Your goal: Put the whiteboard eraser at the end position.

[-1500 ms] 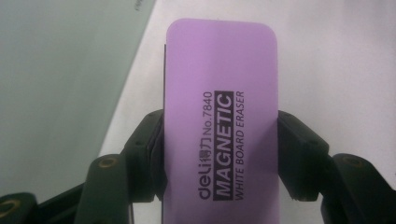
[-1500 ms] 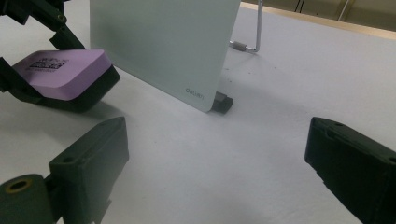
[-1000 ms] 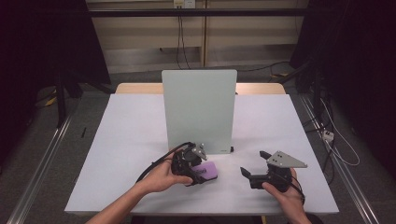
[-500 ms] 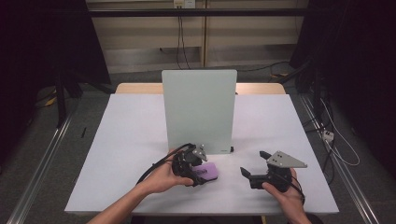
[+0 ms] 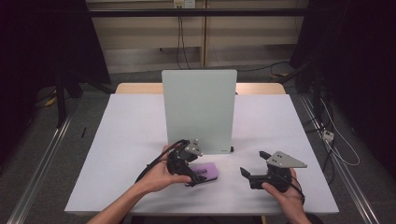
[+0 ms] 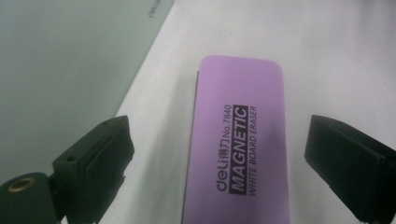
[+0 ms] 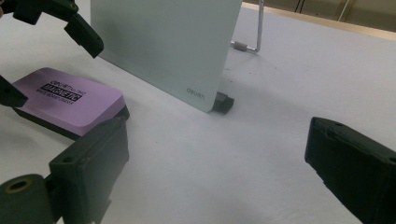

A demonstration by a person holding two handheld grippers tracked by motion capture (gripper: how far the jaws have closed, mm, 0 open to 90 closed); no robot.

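A purple magnetic whiteboard eraser (image 5: 208,171) lies flat on the white table, just in front of an upright pale green-grey board (image 5: 198,109). My left gripper (image 5: 193,171) is open and straddles the eraser's near end. In the left gripper view the eraser (image 6: 238,140) lies between the two black jaws, with a gap on each side. My right gripper (image 5: 252,164) is open and holds nothing; it sits to the eraser's right near the front edge. From the right gripper view, the eraser (image 7: 65,100) is at the left and the left gripper's fingers (image 7: 81,30) are over it.
The board (image 7: 168,42) stands on a small dark foot (image 7: 224,103) with a metal support rod (image 7: 252,32) behind it. The white table (image 5: 280,126) has bare surface on both sides of the board. Dark floor and cables surround the table.
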